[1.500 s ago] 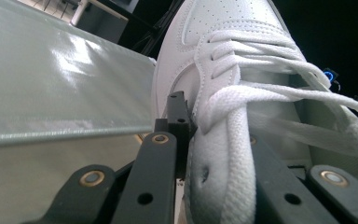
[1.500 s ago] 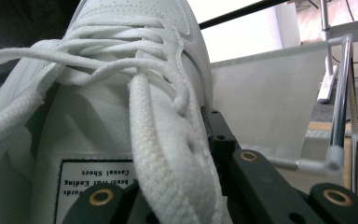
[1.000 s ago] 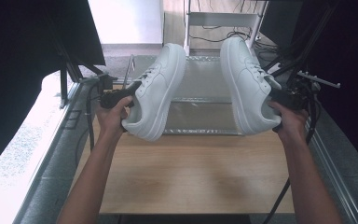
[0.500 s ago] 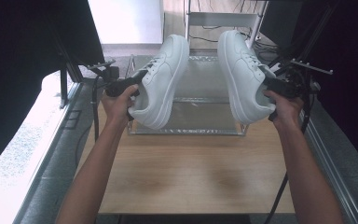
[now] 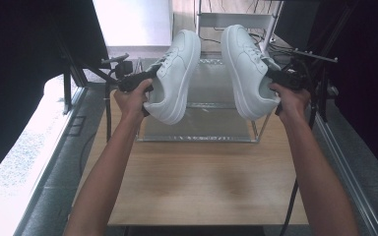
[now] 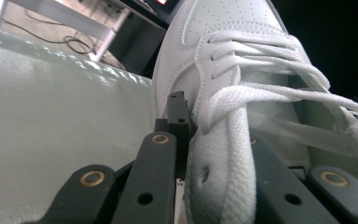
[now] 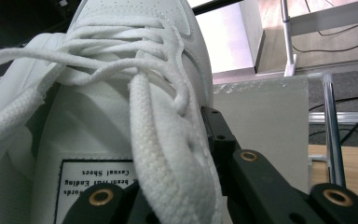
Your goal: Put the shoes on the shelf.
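Right hand-held gripper (image 7: pixel 177 196) clamped on white sneaker (image 7: pixel 121 116), tongue label (image 7: pixel 98 186) "Casual Shoes" upside down.

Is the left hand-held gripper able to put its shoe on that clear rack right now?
Probably yes. The left hand-held gripper holds its white shoe just above the clear rack, with nothing between them.
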Action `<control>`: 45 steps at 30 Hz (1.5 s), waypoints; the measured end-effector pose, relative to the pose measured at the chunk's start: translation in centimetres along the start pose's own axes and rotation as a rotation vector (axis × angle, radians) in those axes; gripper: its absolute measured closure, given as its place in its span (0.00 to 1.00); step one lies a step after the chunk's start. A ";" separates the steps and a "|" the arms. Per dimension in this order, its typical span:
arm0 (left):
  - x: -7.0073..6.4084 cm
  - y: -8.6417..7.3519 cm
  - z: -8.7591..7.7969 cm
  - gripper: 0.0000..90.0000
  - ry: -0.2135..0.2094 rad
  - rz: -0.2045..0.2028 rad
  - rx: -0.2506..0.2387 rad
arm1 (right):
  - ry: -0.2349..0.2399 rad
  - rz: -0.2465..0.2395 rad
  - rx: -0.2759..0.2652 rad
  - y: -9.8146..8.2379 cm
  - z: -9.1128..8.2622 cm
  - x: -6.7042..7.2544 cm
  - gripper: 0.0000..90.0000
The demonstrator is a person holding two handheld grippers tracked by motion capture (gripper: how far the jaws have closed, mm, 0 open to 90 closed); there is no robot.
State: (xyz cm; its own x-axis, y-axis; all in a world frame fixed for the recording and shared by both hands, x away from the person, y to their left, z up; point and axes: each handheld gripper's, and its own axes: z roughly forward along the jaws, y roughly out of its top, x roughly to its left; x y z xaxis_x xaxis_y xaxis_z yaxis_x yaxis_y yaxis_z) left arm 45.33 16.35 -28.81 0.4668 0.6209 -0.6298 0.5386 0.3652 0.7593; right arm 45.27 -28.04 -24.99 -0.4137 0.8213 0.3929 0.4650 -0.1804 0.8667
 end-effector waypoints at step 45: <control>0.6 1.3 7.9 0.91 0.297 -0.055 0.098 | -0.250 -0.053 0.150 -0.3 11.3 2.5 0.92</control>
State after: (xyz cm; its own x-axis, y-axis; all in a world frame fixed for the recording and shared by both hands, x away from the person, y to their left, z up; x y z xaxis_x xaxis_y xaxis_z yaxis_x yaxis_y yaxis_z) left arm 51.85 11.73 -29.44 0.2179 0.7826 -0.5832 0.6290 0.3442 0.6970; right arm 52.96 -19.85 -27.70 -0.2436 0.9386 0.2443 0.5662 -0.0669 0.8216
